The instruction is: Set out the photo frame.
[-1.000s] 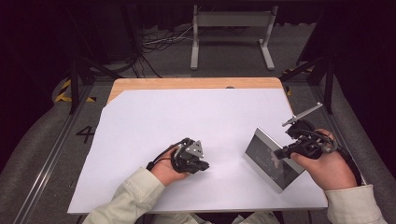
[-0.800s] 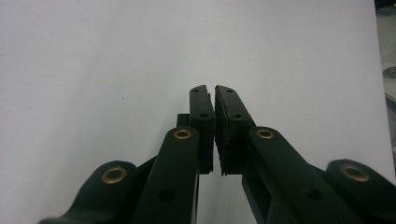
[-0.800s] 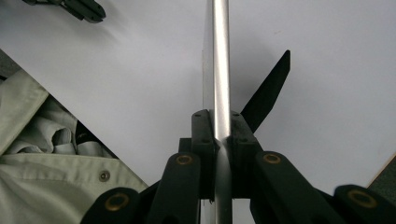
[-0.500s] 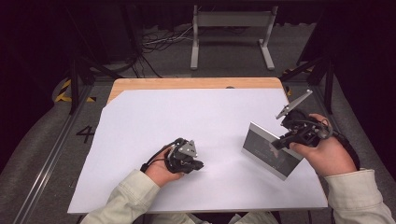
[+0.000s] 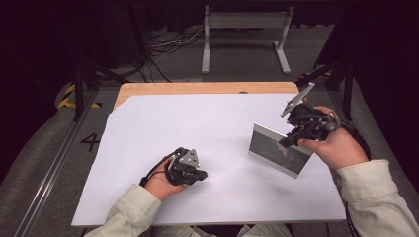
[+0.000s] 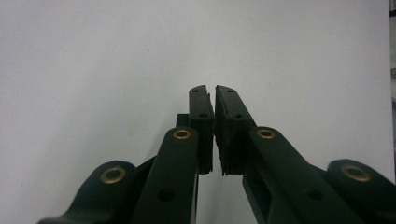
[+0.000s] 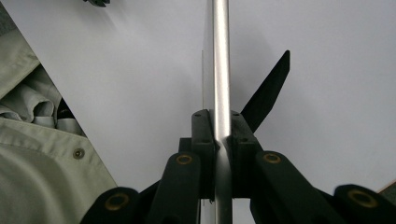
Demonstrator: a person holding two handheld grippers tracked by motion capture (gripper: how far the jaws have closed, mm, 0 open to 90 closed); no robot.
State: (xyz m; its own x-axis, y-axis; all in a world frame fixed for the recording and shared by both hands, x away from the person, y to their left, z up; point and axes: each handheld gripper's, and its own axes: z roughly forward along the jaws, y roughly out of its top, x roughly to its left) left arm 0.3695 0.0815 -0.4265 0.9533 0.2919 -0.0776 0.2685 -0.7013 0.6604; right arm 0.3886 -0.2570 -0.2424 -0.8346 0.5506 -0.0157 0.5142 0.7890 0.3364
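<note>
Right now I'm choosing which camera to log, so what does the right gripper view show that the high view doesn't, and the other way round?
Right gripper view alone: the frame's thin silver edge clamped between the right gripper's jaws, and a black stand leg behind it.

High view alone: the frame's dark front face, the left gripper low on the table, and the floor beyond.

Both: the white table, the held frame and a pale sleeve.
</note>
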